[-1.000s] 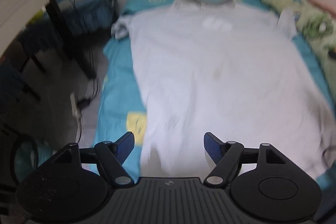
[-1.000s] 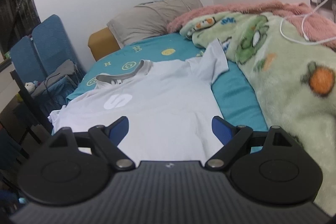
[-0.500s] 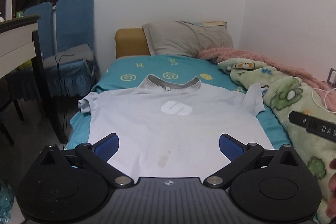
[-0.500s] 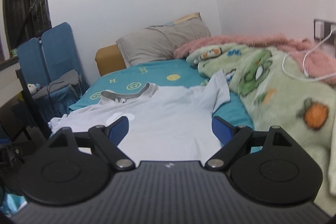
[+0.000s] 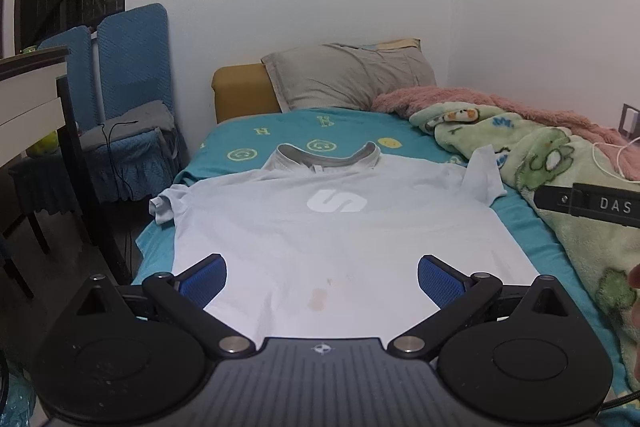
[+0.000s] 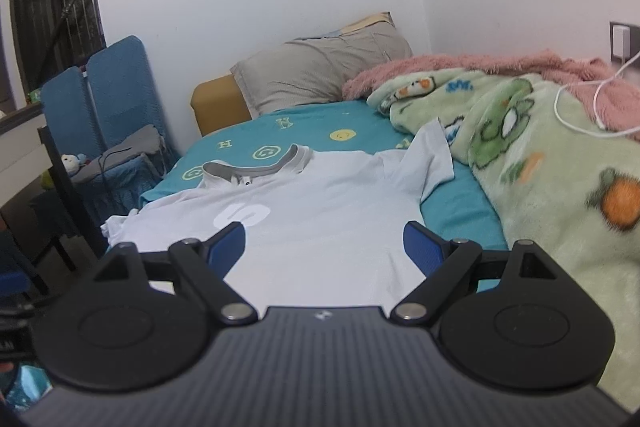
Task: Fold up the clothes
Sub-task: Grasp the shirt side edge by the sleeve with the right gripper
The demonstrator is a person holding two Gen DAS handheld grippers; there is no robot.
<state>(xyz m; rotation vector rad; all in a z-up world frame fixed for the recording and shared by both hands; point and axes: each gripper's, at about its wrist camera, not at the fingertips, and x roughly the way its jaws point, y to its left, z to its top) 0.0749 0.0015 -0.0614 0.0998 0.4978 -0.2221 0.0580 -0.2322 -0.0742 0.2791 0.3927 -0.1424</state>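
Observation:
A white T-shirt with a grey collar and a white S logo lies spread flat, front up, on the teal bed sheet. It also shows in the right wrist view. My left gripper is open and empty, held above the shirt's hem at the foot of the bed. My right gripper is open and empty, above the shirt's lower right part. Part of the right gripper shows at the right edge of the left wrist view.
A green cartoon blanket and a pink blanket are heaped along the right side, with a white cable on them. A grey pillow lies at the head. A blue chair and a desk stand at the left.
The left gripper has tilted up from looking down on the shirt to looking level along the bed. The right gripper has also risen and tilted up a little. Both stayed open.

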